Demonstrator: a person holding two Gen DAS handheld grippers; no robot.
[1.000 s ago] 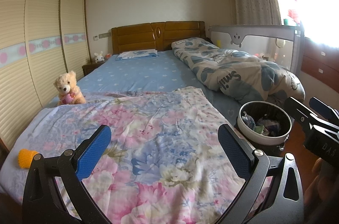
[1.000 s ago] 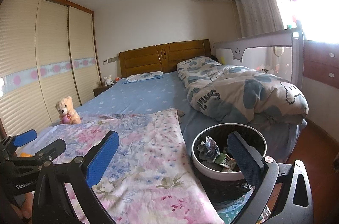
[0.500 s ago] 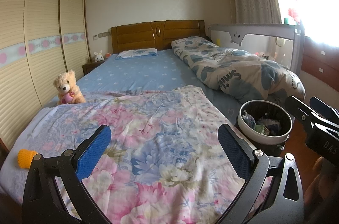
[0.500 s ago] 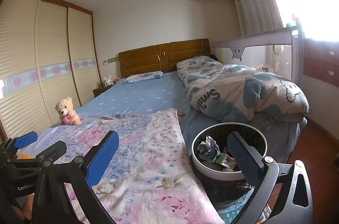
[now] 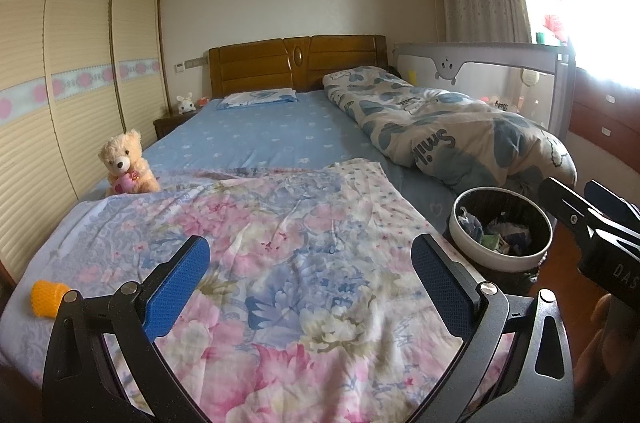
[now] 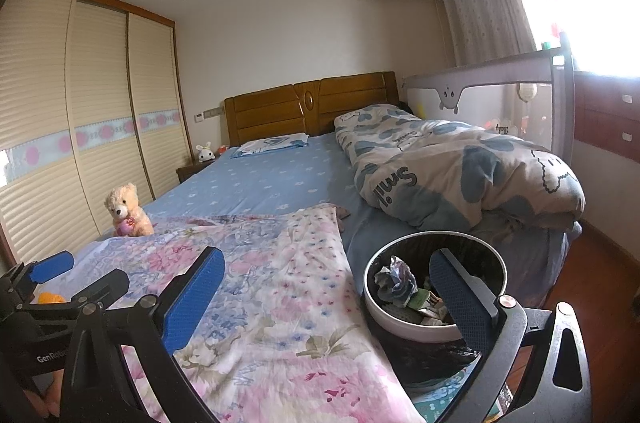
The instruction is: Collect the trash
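Trash (image 6: pixel 396 281) is seen inside the round bin (image 6: pixel 404 323), just behind the right gripper's (image 6: pixel 324 297) right jaw; both grippers are held wide open with nothing gripped; the flowered blanket (image 5: pixel 280 263) lies between the left gripper's (image 5: pixel 310 281) jaws; a small orange thing (image 5: pixel 47 297), perhaps a toy, sits left of them.

A floral sheet (image 5: pixel 280 263) lies across the foot of the bed (image 5: pixel 260 139). A teddy bear (image 5: pixel 125 163) sits at the bed's left edge, just behind the sheet's far left corner. A knitted cup (image 5: pixel 48 298) rests on the sheet near its left edge, toward the foot. A rolled quilt (image 5: pixel 452 131) lies along the bed's right edge, with a guard rail (image 5: pixel 480 63) behind it. A pillow (image 5: pixel 258 99) lies against the headboard (image 5: pixel 296 63). A trash bin (image 6: pixel 434 283) stands at the bed's right foot corner, crumpled paper (image 6: pixel 394 279) and scraps in it.
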